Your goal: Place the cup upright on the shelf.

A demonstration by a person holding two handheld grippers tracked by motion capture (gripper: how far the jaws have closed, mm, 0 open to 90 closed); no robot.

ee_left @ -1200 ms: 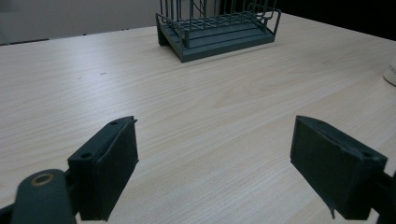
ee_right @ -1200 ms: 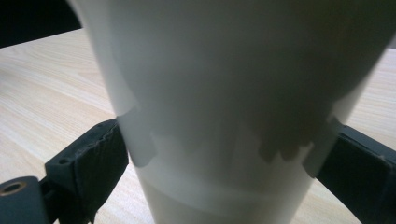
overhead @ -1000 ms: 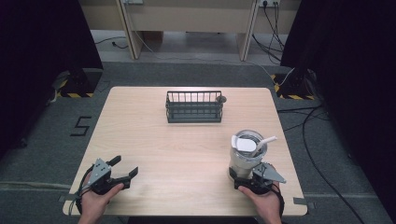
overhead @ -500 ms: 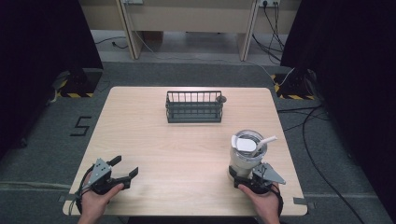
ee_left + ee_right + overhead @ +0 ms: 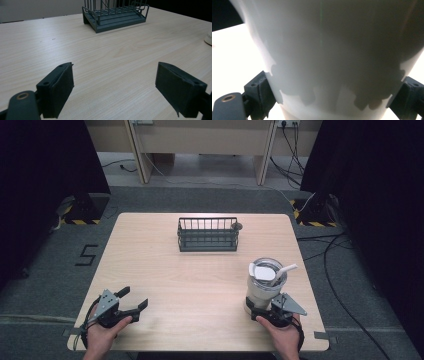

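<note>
At the near right edge of the table (image 5: 165,270), the right gripper (image 5: 272,311) has its jaws around the foot of a white tumbler (image 5: 265,287) with a lid and straw, which stands upright. In the right gripper view the tumbler's wall (image 5: 332,55) runs from one jaw to the other and touches both pads (so the grip looks closed on it, though how firmly cannot be told). The step in hand seems to be securing the tumbler for a lift; the next move likely calls for a steady, upright raise, since the hold sits low on a tall thing. The left gripper (image 5: 131,302) rests at the near left, jaws spread wide over bare wood. Its own view looks across to the dark wire basket (image 5: 115,15) well beyond; the high view places that basket (image 5: 208,234) mid-table toward the far edge.
</note>
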